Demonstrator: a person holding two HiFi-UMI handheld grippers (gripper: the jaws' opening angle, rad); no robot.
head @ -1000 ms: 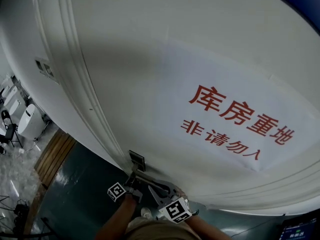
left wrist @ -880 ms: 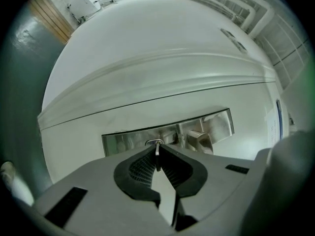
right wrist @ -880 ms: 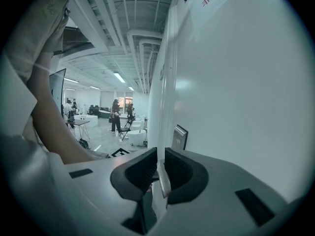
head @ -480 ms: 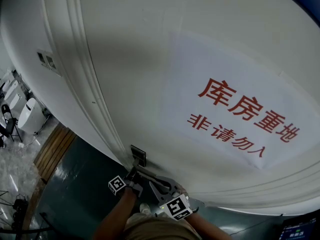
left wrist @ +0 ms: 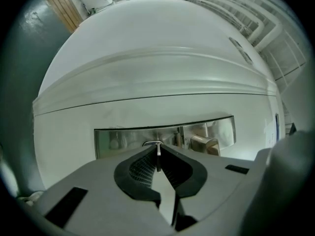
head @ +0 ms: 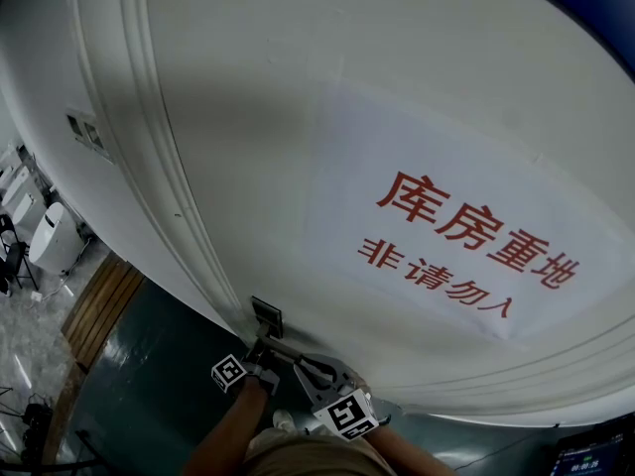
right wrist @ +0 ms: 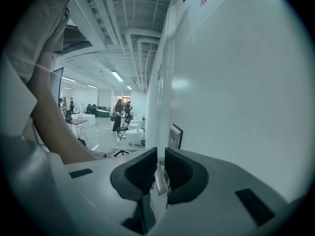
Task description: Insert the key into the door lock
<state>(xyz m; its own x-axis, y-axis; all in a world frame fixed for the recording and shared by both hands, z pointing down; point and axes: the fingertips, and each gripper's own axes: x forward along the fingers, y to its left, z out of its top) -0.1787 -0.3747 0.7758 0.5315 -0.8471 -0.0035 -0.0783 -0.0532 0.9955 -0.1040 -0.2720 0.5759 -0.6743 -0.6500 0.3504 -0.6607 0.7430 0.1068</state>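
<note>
Left hand-held gripper (left wrist: pixel 158 149): jaws closed on a thin metal key (left wrist: pixel 157 158), seen edge-on between the black pads. Key tip at a shiny lock plate (left wrist: pixel 123 137) in a white door (left wrist: pixel 147 48). Handle (left wrist: pixel 204 144) just right. Entry into the keyhole unclear.

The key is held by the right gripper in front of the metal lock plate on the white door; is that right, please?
Not quite: the left gripper view shows the key held by the left gripper, fingers shut on it, in front of the metal lock plate on the white door.
</note>
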